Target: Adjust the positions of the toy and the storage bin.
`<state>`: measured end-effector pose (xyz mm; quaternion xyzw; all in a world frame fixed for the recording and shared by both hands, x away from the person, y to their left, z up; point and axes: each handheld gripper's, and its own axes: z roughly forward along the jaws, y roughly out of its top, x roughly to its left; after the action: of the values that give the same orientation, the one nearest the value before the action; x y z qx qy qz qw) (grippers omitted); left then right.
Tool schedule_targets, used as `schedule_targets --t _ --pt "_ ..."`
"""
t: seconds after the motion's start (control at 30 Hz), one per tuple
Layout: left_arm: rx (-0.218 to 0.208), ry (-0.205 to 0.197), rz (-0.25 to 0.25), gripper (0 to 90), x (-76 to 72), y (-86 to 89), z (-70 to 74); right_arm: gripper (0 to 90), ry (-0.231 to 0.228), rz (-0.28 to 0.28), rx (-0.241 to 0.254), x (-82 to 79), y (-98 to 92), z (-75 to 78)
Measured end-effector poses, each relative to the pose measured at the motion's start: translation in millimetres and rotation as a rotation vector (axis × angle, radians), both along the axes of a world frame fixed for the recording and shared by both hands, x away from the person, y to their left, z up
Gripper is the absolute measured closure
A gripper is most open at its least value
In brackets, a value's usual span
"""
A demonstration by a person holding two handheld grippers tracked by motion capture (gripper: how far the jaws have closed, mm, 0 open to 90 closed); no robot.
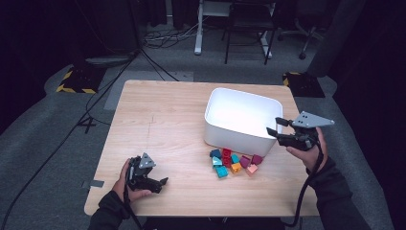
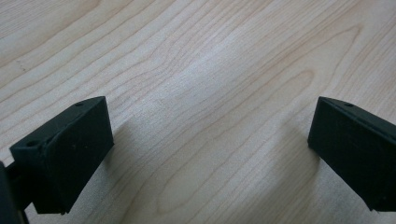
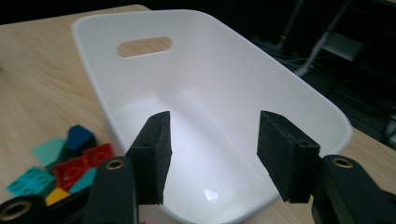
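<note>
Right gripper (image 3: 212,156) over the white bin (image 1: 225,103) — jaws apart, nothing between them.
Toy bricks (image 1: 233,162) lie heaped on the wooden table (image 1: 158,120) just beside the bin; the left gripper (image 2: 210,154) rests wide open, well apart from them.

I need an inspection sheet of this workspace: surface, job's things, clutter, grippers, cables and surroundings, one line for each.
Surface: light wooden table, bare apart from the job's things.
Job's things: white bin at the right of the table, nothing seen inside; pile of small coloured blocks on the table just in front of it.
Clutter: nothing seen on the table.
Grippers: left gripper open and low over bare wood near the front left; right gripper open over the bin's near right corner, nothing between its jaws.
Cables: a black cable trails from the right gripper; more cables lie on the floor at left.
Surroundings: grey floor, black-and-yellow floor plates, chair legs beyond the table.
</note>
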<state>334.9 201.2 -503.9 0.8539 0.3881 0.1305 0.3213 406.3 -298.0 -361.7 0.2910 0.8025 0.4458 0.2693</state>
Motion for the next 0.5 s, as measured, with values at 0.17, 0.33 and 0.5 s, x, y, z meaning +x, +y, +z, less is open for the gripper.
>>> schedule_targets --t 0.17,0.33,0.5 --pt "-0.001 -0.002 -0.003 0.3 0.2 0.0 -0.1 42.1 0.006 -0.130 -0.029 12.0 -5.6 -4.8" --pt "-0.002 0.000 -0.003 0.3 0.2 0.0 -0.1 37.0 0.072 -0.254 -0.043 28.0 -7.7 -16.0" --pt "-0.002 0.000 -0.003 0.3 0.1 0.0 -0.1 35.2 0.178 -0.245 -0.035 41.9 -7.4 -28.8"
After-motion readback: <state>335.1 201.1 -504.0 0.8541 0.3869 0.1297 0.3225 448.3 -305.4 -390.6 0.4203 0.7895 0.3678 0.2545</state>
